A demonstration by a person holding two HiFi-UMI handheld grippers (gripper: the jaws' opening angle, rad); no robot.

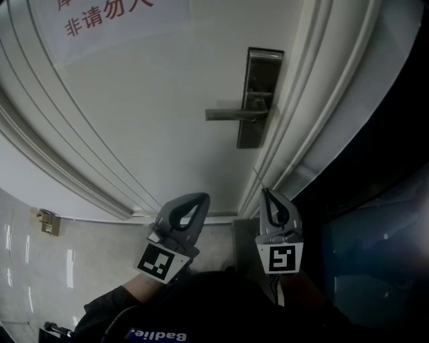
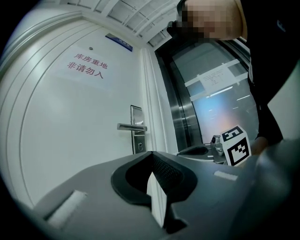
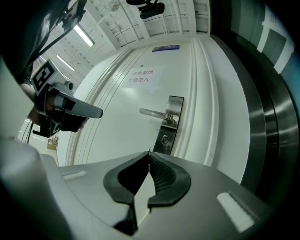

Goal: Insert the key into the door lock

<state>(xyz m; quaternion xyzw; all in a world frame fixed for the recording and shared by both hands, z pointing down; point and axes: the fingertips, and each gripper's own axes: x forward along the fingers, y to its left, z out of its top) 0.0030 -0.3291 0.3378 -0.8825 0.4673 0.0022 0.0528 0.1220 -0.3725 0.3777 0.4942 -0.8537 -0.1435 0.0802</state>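
- Right gripper (image 3: 149,155) pointed level at the door, jaws pressed together; a thin sliver of the key (image 3: 149,150) poked out at the very tips, too small to make out more
- Straight ahead of those tips sat the keyhole (image 3: 164,138), low on the steel lock plate (image 3: 169,123); key and keyhole were apart, nothing inserted yet
- Left gripper (image 2: 150,154) was there too, jaws closed tip to tip with nothing between them; in the head view it was just left of the right one, both low in the picture and well below the lock
- The lever handle (image 1: 231,114) stuck out level to the left of the plate, untouched
- Around it all, the white door (image 1: 147,120), shut in its moulded frame (image 1: 305,120); a paper notice (image 1: 114,20) with red characters was stuck high up on it
- Off to the right, a dark glass panel (image 1: 375,248); down left, pale glossy floor tiles (image 1: 67,254)
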